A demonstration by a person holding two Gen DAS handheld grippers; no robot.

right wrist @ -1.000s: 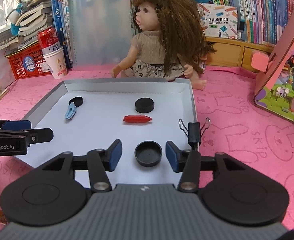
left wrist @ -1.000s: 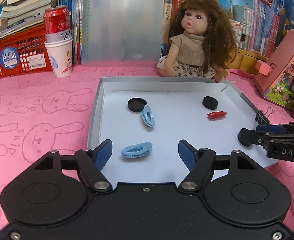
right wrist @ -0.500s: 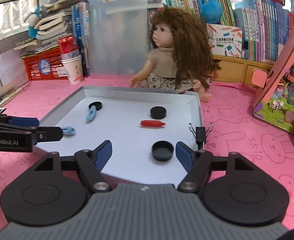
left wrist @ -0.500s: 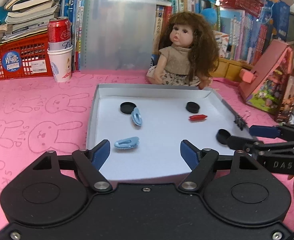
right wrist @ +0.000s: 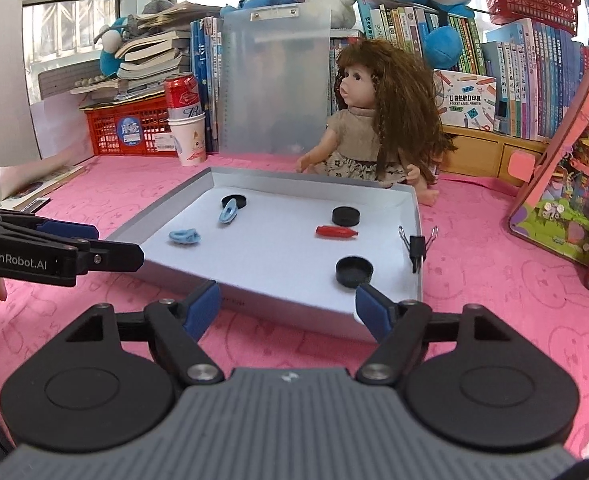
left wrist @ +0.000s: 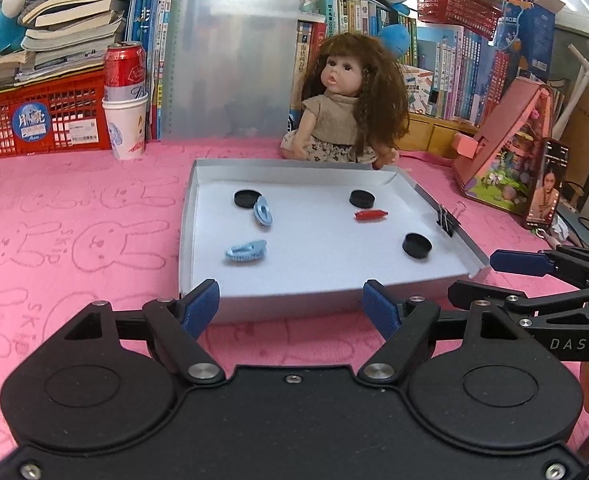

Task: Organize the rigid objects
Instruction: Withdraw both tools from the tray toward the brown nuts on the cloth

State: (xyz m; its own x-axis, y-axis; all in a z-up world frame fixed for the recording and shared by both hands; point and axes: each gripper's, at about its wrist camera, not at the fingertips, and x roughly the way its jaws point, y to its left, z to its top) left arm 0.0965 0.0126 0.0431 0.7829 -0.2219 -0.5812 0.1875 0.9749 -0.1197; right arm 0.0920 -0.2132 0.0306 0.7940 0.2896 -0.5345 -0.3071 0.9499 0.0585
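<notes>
A shallow white tray point(left wrist: 188, 216) point(right wrist: 416, 216) lies on the pink mat. In it are three black caps: far left point(left wrist: 247, 198), far right point(left wrist: 362, 198) and near right point(left wrist: 417, 245) point(right wrist: 353, 271). Also two light blue hair clips point(left wrist: 245, 251) point(left wrist: 263, 211) point(right wrist: 183, 236) and a red piece point(left wrist: 370, 215) point(right wrist: 336, 232). A black binder clip point(left wrist: 445, 220) point(right wrist: 416, 247) grips the tray's right wall. My left gripper point(left wrist: 292, 310) and right gripper point(right wrist: 290, 306) are both open and empty, just short of the tray's near edge.
A doll point(left wrist: 352, 100) sits behind the tray. A red can in a paper cup point(left wrist: 124, 104) and a red basket point(left wrist: 38, 116) stand at the back left. A pink toy house point(left wrist: 510, 152) is on the right. Books line the back.
Both grippers have pulled back and up from over the tray to in front of its near edge. The objects in the tray have not moved.
</notes>
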